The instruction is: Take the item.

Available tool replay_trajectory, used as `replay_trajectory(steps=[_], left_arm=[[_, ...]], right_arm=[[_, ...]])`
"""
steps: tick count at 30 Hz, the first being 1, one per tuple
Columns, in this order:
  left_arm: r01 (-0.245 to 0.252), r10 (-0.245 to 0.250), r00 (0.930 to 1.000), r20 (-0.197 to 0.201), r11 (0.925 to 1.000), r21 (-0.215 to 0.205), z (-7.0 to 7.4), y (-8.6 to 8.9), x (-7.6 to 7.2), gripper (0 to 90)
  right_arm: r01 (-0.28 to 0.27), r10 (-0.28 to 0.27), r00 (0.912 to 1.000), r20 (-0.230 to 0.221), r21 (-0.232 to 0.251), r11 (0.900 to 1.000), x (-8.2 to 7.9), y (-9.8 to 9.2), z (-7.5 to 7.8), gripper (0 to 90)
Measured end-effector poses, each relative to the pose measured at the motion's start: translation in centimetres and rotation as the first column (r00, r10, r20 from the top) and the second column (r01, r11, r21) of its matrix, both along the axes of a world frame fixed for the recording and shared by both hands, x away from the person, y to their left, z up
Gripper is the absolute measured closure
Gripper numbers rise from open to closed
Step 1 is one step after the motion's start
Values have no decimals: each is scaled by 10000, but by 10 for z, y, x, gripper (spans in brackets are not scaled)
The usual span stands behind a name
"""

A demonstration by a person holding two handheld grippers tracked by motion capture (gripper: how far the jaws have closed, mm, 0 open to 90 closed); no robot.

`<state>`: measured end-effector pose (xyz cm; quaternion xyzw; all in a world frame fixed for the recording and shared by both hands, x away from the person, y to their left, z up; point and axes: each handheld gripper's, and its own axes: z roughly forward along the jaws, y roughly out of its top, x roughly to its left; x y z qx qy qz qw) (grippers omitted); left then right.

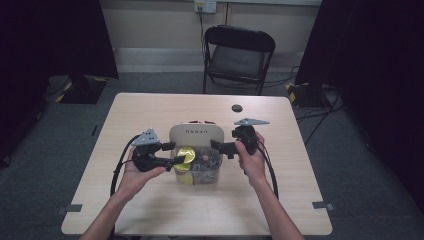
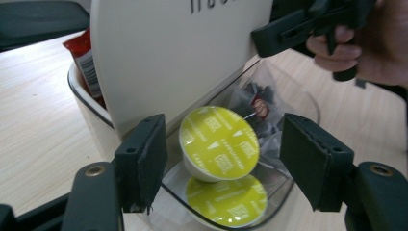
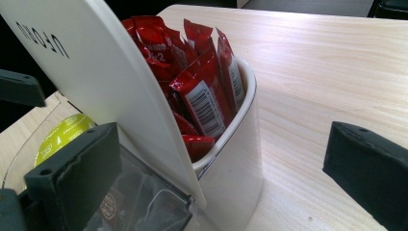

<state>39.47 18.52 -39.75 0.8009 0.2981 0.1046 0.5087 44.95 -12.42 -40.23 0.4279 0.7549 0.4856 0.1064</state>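
Left gripper view had the yellow-lidded capsule [image 2: 219,143] midway between my two black pads [image 2: 146,159], a clear gap on either side, so my left gripper [image 2: 221,161] held nothing, its jaws partly parted. It hung over the clear compartment [image 2: 293,98] at the near end of the white organiser [image 1: 195,134], mid-tabletop, above a second yellow capsule [image 2: 226,201]. My right gripper [image 3: 216,178] stood wide, straddling the wall beside the red sachets [image 3: 202,91].
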Motion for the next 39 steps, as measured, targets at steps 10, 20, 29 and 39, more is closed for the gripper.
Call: replay_trajectory(steps=[10, 20, 29, 39], left_arm=[[109, -107, 9999, -81, 9996, 246, -9, -8, 1, 338], [385, -376, 9991, -174, 9977, 552, -15, -19, 3, 352], [583, -560, 9971, -513, 9973, 443, -20, -23, 6, 349], [455, -428, 9984, -380, 9964, 719, -21, -24, 5, 370]], right_arm=[[-100, 101, 9999, -43, 194, 9998, 1, -1, -3, 0], [-8, 8, 10000, 28, 80, 10000, -1, -4, -3, 0], [-17, 17, 10000, 26, 105, 9999, 0, -4, -4, 0], [-71, 72, 10000, -36, 135, 9999, 0, -3, -4, 0]])
